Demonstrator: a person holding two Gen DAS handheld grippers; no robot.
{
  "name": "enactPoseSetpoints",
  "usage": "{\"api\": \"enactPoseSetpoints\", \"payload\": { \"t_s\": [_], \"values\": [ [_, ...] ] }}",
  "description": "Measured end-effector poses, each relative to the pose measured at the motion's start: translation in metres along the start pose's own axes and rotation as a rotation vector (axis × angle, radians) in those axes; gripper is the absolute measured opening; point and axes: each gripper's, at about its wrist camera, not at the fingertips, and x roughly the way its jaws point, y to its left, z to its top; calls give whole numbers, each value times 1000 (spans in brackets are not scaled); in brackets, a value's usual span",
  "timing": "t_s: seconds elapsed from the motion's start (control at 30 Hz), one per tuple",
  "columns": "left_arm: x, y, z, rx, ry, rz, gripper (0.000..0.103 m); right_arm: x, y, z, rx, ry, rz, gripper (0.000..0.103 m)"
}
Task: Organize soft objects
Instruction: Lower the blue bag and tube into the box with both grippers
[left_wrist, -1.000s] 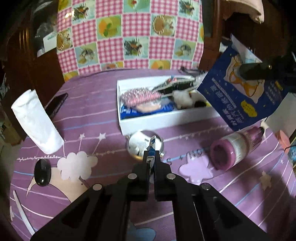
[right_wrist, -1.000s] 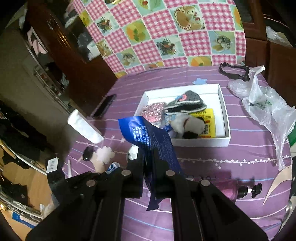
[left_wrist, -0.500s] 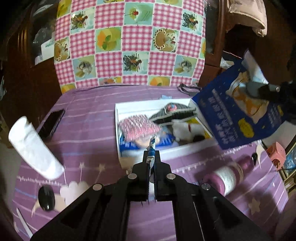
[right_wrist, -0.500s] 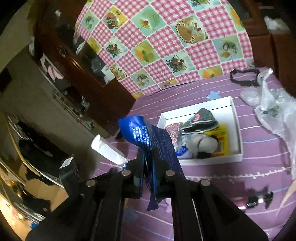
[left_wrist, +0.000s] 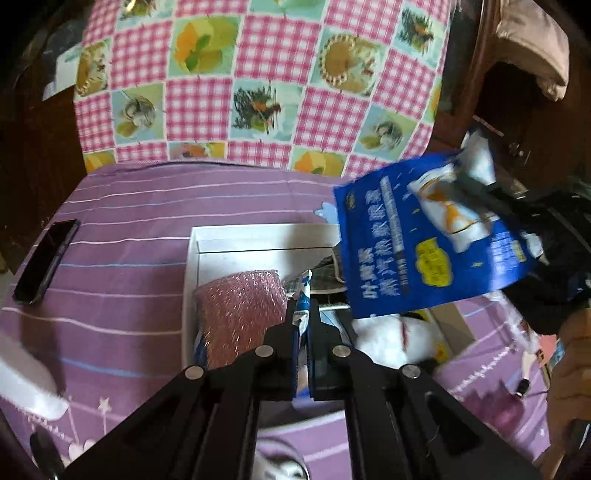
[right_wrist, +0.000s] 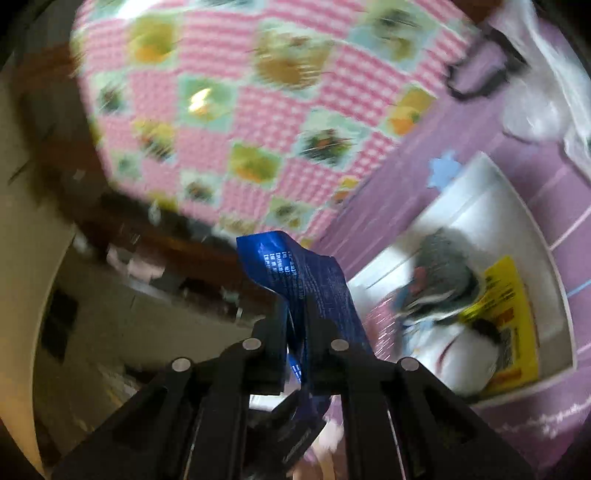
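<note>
While both tongs hovered over the white box (left_wrist: 192, 258), I noted my left gripper (left_wrist: 302, 317) pinching a small packet (left_wrist: 301, 295) and my right gripper (right_wrist: 295, 332) pinching the blue pouch (left_wrist: 424, 243); each wanted lowering inside the box before release.

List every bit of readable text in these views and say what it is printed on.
"叶黄素" and "蒸汽热敷眼罩", as best I can read them: large white characters on the blue packet held in the right gripper.
Small white print on that packet's back: too small to read.
Black print on the yellow packet in the white box: blurred.
Print on the small sachet in the left gripper: illegible.
</note>
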Motion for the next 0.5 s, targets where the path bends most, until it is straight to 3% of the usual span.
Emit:
{"api": "enactPoseSetpoints", "payload": {
  "t_s": [0.1,0.27,0.4,0.43,0.47,0.5],
  "values": [
    [20,1,5,-17,25,-2,2,13,-27,9,100,-4,-42,9],
    [36,-2,-6,37,60,11,2,23,-57,10,152,28,-151,10],
    [30,0,-6,17,45,-9,5,27,-52,11,82,56,-264,12],
    [29,-1,-6,23,43,-6,18,28,-47,10,55,54,-295,12],
    [27,-1,-7,28,35,3,43,27,-46,9,43,52,-309,12],
    [26,-2,-8,31,21,9,56,27,-43,8,31,54,-321,12]
  ]
}}
